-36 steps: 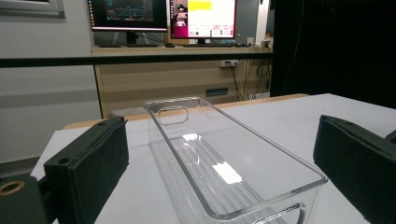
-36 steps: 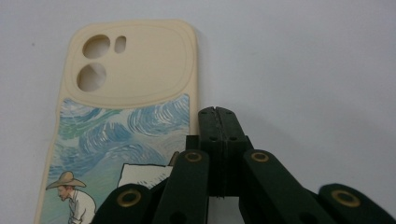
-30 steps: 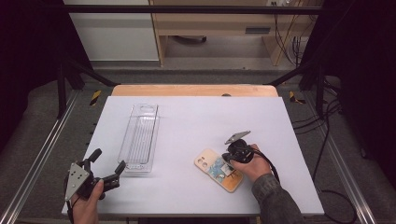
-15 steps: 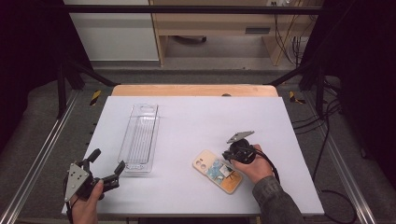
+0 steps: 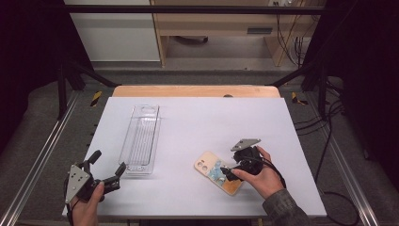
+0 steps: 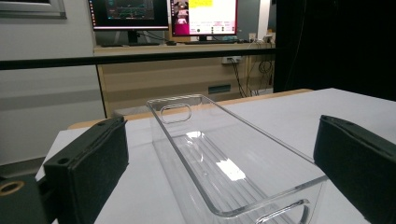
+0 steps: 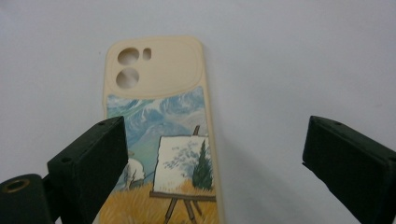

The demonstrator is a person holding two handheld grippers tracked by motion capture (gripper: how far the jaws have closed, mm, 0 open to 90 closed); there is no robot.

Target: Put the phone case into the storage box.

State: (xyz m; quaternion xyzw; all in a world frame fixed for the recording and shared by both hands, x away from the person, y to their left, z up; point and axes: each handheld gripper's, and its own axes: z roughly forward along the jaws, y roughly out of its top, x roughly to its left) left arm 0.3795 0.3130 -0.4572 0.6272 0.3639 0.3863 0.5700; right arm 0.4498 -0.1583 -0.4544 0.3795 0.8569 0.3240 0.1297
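Phone case [image 5: 218, 173] lying flat on the white bench [image 5: 202, 117], near the front edge and right of centre, its camera cut-outs toward the left. The right claw [image 5: 227, 172] hangs over the case's right part; its jaws have just been opening and now stand wide apart, with nothing clamped. In the right gripper view the phone case [image 7: 161, 140] sits between and beyond the two black pads, its lower end cut off by the bottom of the frame and its left edge partly hidden behind the left pad; the printed scene shows an easel in a yellow field under blue hills. The left claw [image 5: 107, 172] rests near the front left corner of the bench, jaws spread and empty, pointing at the near end of a clear plastic tray [image 5: 141, 136] that runs lengthwise toward the back edge. In the left gripper view the tray [image 6: 224, 158] is empty, its near handle slot cropped at the bottom. The person's hands partly cover both grippers' bodies.
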